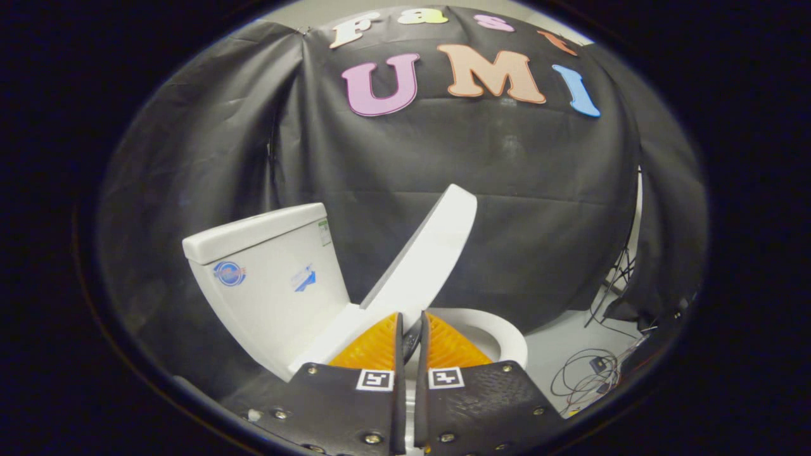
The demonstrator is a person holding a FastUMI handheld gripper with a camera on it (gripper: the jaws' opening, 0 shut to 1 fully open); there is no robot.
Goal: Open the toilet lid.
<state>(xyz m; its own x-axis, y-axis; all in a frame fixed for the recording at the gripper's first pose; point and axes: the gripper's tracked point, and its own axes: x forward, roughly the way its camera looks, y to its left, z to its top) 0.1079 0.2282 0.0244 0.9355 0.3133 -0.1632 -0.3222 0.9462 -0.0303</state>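
Pale floor [557,345], toilet [266,285] standing on it, loose cables [586,373] at four o'clock (tangled), gripper [412,332] fingers nearly together.

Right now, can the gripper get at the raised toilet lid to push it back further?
Probably yes. The gripper, fingers nearly together on nothing, sits just below the half-raised toilet lid, with nothing between; the tank stands behind.
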